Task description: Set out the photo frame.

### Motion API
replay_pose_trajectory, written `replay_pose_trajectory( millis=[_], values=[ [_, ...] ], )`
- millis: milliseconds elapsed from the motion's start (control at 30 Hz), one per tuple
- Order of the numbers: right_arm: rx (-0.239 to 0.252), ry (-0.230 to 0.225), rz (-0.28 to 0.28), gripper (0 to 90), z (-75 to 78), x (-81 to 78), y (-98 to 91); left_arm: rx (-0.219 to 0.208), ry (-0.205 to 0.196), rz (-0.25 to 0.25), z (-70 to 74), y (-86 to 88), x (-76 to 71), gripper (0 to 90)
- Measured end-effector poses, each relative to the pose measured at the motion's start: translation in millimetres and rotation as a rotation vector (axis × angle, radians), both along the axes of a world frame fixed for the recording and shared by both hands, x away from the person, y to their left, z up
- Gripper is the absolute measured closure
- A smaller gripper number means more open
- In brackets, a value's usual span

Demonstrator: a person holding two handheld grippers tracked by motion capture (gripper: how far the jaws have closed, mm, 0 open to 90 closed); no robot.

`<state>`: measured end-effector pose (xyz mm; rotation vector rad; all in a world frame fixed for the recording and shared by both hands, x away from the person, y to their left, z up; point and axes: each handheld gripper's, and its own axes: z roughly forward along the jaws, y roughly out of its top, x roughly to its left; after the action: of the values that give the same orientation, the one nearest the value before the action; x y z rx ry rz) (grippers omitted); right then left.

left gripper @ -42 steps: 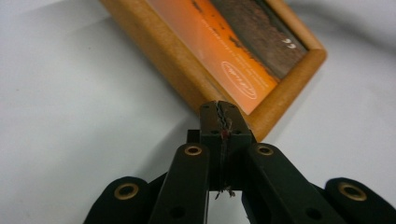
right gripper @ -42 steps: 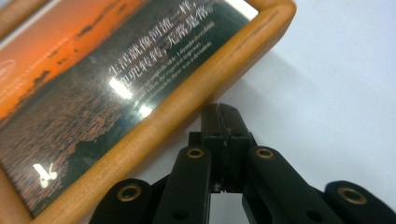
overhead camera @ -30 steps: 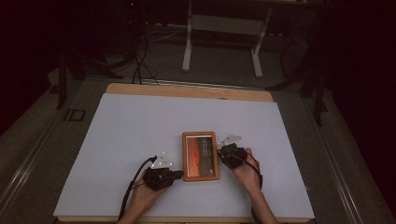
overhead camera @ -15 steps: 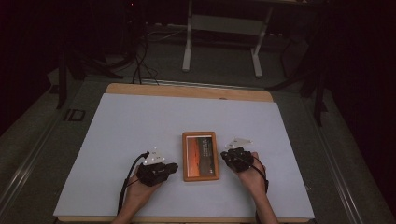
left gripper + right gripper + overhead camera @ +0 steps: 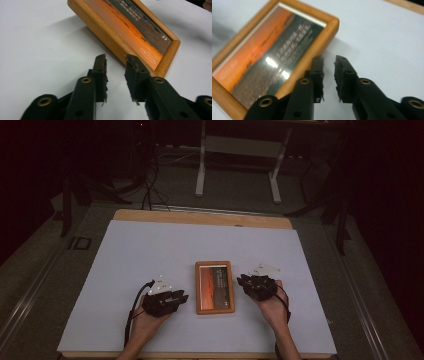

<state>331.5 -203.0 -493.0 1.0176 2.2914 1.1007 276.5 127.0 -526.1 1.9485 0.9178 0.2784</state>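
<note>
Wooden picture frame [image 5: 214,287] lies flat near the table's [image 5: 125,250] near edge, its long axis running near to far. Its orange-and-dark print carries writing too blurred to read. The left tool [image 5: 172,298] and right tool [image 5: 250,282] flank it, jaws just opening, partly apart, gripping nothing.

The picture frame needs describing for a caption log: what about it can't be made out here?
- Picture frame: printed lettering too small in the high view, blurred in the right gripper view.
- Left gripper view: its far end is cut by the top edge.
- Its back lies hidden against the table.
</note>
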Motion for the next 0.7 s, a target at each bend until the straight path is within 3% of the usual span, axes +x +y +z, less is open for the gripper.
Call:
replay_pose_trajectory(
  millis=[333,500,700],
  values=[
    [0.026,-0.049,0.016,79.4,7.0,14.3,13.8,0.014,-0.016,0.012,0.4,-1.0,-1.9,62.6],
    [0.005,-0.056,0.036,88.8,4.5,28.3,26.8,0.0,-0.021,0.004,1.5,0.5,-3.3,64.2],
    [-0.022,-0.059,0.042,89.7,3.4,39.7,41.0,-0.017,-0.014,-0.012,2.1,-0.6,-4.5,68.4]
  ],
)
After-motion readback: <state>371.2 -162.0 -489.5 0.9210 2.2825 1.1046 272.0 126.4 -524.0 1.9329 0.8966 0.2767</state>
